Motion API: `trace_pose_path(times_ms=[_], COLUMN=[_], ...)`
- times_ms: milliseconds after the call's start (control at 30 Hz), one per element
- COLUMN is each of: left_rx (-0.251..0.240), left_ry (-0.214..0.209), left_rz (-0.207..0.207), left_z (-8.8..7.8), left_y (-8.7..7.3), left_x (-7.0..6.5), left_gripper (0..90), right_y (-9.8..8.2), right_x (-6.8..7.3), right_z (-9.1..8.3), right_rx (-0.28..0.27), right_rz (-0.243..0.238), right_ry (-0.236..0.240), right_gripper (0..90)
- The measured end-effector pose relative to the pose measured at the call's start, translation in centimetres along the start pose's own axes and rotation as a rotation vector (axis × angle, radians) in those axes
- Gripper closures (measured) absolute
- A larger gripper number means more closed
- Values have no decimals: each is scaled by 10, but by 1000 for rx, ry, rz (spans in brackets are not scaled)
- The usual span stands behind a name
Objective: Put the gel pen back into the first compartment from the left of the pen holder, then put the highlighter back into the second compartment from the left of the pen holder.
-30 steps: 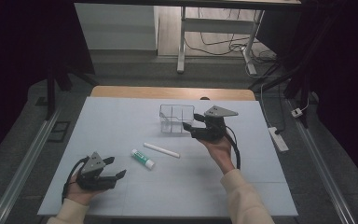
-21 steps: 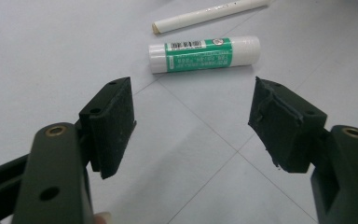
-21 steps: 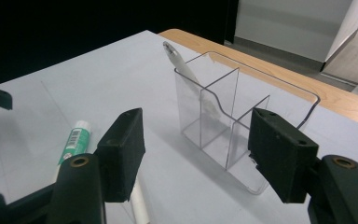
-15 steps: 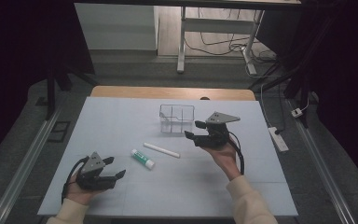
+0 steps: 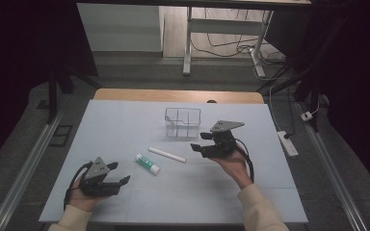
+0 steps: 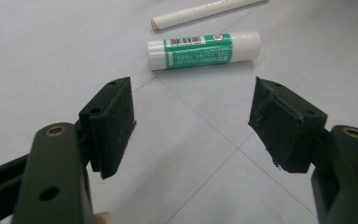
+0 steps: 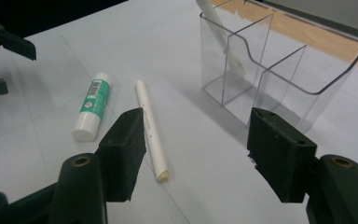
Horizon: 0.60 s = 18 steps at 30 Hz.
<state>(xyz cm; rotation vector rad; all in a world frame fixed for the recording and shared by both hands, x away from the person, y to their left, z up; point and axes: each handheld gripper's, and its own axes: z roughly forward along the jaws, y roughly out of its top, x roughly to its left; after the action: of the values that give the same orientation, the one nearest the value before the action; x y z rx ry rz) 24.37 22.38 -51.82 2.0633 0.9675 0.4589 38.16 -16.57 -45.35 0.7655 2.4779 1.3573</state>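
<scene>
The right gripper (image 5: 198, 141) hangs above the table (image 5: 125, 120) with its jaws wide and nothing between them, just in front of the clear plastic organiser with divided compartments (image 5: 183, 122). It looks placed to come down on the slim white pen-like stick (image 5: 166, 154), which lies flat on the table between the gripper and the green-and-white glue stick (image 5: 147, 164). Both items lie on their sides, apart from each other and near the organiser, a plausible layout for loading them into it one by one.

In the right gripper view, one back compartment of the organiser (image 7: 261, 70) already holds a white stick (image 7: 214, 23) leaning against its wall, though the plastic blurs it; the other compartments look empty.

The left gripper (image 5: 120, 182) rests low at the near left with its jaws wide apart and empty, aimed toward the glue stick (image 6: 204, 49).
</scene>
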Motion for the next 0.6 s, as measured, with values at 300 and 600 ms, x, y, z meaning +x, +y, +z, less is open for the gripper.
trace_pose_path(times_ms=[300, 600], left_rx=[0, -11], left_ry=[3, -3], left_rz=[-4, -28], left_z=[0, 4], left_y=[0, 11], left_x=[0, 1], left_gripper=[305, 306], right_y=[-12, -26], right_x=[5, 9], right_z=[-2, -13], right_rx=[13, -15], right_rz=[-12, -7], right_ry=[9, 14], right_gripper=[362, 363])
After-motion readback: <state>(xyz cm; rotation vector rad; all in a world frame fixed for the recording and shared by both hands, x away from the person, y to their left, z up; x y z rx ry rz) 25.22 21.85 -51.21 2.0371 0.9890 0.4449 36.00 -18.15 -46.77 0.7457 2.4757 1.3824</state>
